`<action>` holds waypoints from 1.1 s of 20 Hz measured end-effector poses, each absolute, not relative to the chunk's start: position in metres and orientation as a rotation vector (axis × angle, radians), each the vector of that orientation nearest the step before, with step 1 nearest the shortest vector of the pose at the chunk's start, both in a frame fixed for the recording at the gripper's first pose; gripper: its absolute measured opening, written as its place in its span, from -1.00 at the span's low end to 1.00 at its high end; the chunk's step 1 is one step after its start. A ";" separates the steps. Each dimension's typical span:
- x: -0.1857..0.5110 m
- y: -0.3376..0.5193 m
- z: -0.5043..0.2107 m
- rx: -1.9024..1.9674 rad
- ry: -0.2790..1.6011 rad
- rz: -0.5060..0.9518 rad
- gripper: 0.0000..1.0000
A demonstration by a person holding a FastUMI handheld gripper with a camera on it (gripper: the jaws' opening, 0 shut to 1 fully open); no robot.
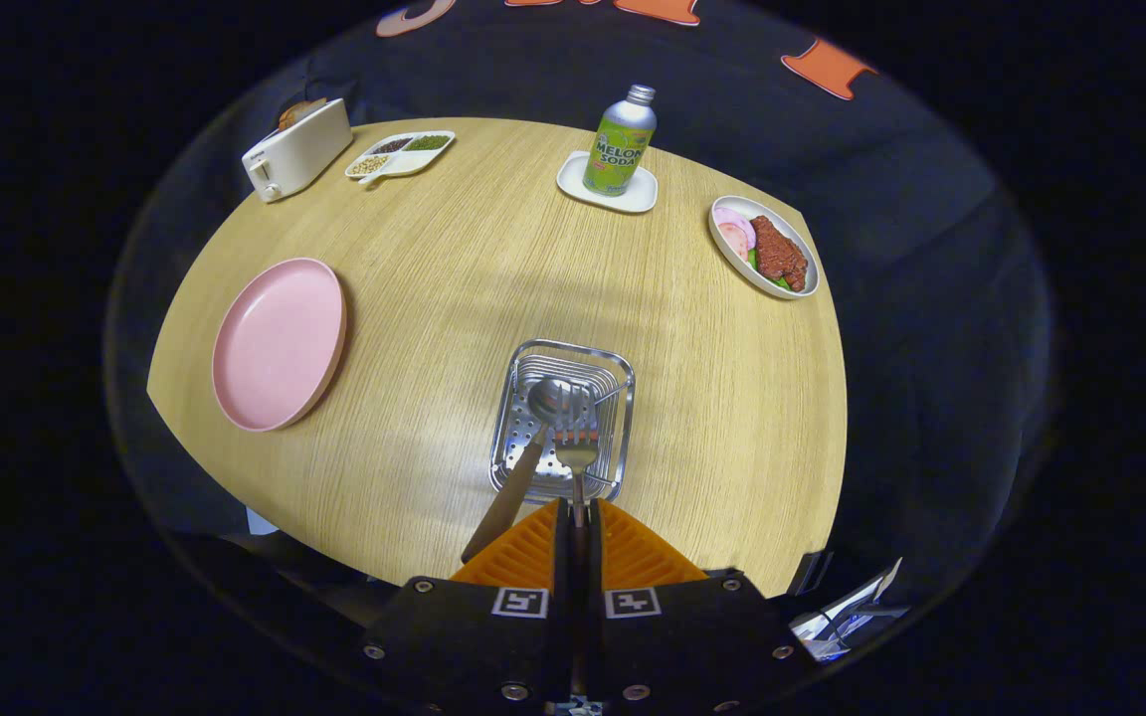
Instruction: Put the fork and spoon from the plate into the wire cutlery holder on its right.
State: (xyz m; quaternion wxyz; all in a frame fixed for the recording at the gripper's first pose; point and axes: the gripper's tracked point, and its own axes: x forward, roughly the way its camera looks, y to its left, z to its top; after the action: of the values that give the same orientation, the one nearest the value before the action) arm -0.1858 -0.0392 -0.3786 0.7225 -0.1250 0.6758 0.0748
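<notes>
Two utensils are already showing over the wire cutlery holder [562, 418], which is sitting on the desk [434, 298] just ahead of the tongs [578, 512]. Tongs are pressing together on the fork [577, 455], w/ both orange fingers [523, 547] pinching its handle, so the fork is running straight fwd along the finger line, tines pointing away and hanging over the holder's near half. Spoon [533, 438] is lying w/ its bowl inside the holder toward the far side and its dark handle leaning out over the near-left rim, slanting back toward the fingers' left side; cannot tell if its tip is touching the desk. Pink plate [280, 343] is sitting bare, well apart to the left of the holder, so by my read the spoon is done and the fork is the last item. Key relation: fork's long axis is lining up w/ the holder's near-to-far length, tines just right of the spoon bowl, nearly touching it. Next move is prob. lowering and spreading the tongs so the fork is dropping in beside the spoon; risk is the tines catching the spoon or the wire rim. Soda bottle [621, 139], toaster [296, 149] and food dish [764, 247] are standing far beyond, out of the way.
</notes>
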 end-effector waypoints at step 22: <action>0.010 0.027 -0.139 -0.018 0.454 0.105 -0.28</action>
State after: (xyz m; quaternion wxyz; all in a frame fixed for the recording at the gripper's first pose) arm 0.0100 0.0275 -0.1385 0.9729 -0.0088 0.2249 0.0522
